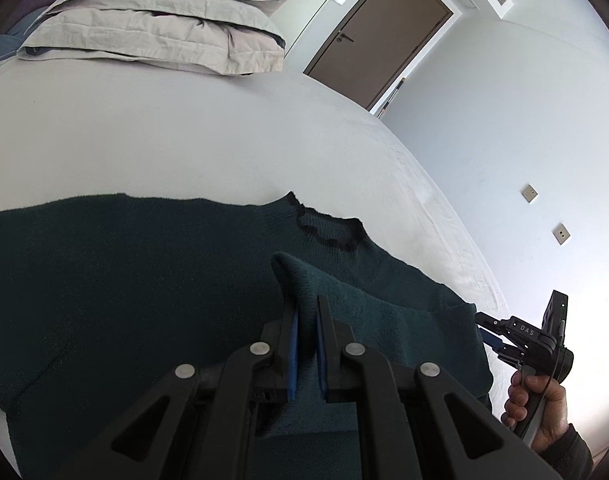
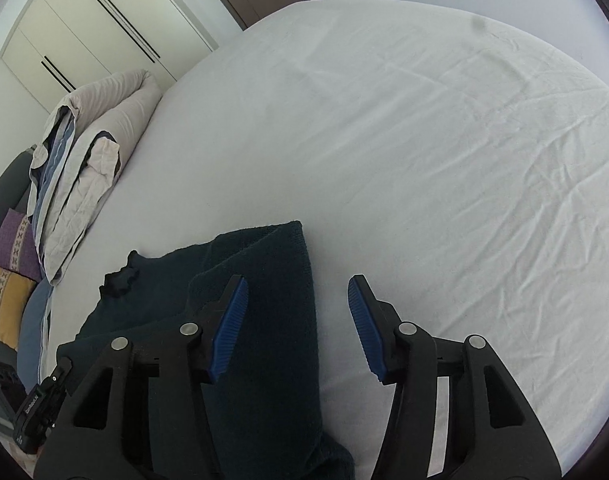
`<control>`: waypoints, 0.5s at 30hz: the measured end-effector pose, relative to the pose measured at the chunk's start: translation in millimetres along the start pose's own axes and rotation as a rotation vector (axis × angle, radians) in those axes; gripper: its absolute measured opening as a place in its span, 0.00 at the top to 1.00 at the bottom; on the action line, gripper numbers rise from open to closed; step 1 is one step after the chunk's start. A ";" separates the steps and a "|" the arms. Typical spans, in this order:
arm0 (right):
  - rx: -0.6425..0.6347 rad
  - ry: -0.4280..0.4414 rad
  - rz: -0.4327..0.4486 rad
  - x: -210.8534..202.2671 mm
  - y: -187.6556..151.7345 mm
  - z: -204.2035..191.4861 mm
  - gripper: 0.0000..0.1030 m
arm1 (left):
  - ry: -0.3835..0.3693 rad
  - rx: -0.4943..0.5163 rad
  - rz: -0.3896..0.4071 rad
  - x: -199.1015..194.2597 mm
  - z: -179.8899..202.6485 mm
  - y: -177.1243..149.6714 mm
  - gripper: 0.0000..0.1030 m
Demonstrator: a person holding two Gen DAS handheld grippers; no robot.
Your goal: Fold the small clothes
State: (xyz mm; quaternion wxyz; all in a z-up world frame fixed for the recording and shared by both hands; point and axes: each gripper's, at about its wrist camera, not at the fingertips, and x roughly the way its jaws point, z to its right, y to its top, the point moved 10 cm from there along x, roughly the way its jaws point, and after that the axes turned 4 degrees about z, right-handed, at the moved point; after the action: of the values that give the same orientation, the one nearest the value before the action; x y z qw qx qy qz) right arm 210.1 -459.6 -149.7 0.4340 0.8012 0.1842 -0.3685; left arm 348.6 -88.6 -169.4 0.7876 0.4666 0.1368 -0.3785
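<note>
Lying flat on the white bed (image 1: 184, 140), the dark green sweater (image 1: 124, 280) spreads across the near part of the sheet, its black-trimmed collar (image 1: 328, 232) toward the far side. At the far left of the bed sits a pile of folded bedding (image 1: 156, 24), grey and blue, and in the right wrist view a purple cushion (image 2: 14, 240) and a yellow cushion (image 2: 4, 304) lie beside it.

The left gripper (image 1: 306, 312) is pinched nearly closed on a raised fold of the sweater: the cloth stands up between the two blue pads (image 1: 292, 344) and drapes off to the right, over the sweater's body. Further right in this view, a hand (image 1: 536, 408) holds the handle of the right gripper (image 1: 489, 330), which sits at the sweater's right edge, just above the sheet.

From the right wrist view, the right gripper (image 2: 298, 286) has its jaws partly apart with nothing clamped. Its left pad (image 2: 230, 328) hangs over the folded-over strip of sweater (image 2: 272, 300), while its right pad (image 2: 368, 332) is over bare sheet; whether either pad touches the fabric cannot be told. The sweater's edge runs between the two pads.

Behind the bed stand a white wardrobe (image 2: 104, 32) with long dark handles and a brown door (image 1: 384, 36); two wall plates (image 1: 544, 212) sit on the right wall.
</note>
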 end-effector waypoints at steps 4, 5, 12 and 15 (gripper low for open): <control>-0.021 -0.049 -0.009 15.3 1.4 5.8 0.89 | 0.021 -0.050 0.016 -3.4 -18.7 -7.3 0.92; -0.021 -0.050 -0.014 18.0 3.3 6.6 0.93 | 0.021 -0.067 0.018 -4.2 -22.7 -9.2 0.92; -0.048 -0.111 0.024 26.2 4.9 13.8 0.99 | 0.046 -0.087 -0.004 7.6 -36.6 -16.5 0.92; 0.032 -0.110 0.042 26.6 10.3 38.3 1.00 | 0.059 -0.080 -0.012 12.4 -41.3 -15.0 0.92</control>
State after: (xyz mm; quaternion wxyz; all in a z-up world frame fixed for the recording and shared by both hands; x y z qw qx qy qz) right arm 217.5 -497.8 -177.4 0.4380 0.7905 0.1373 -0.4055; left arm 351.8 -63.9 -207.8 0.7991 0.4447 0.1776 -0.3635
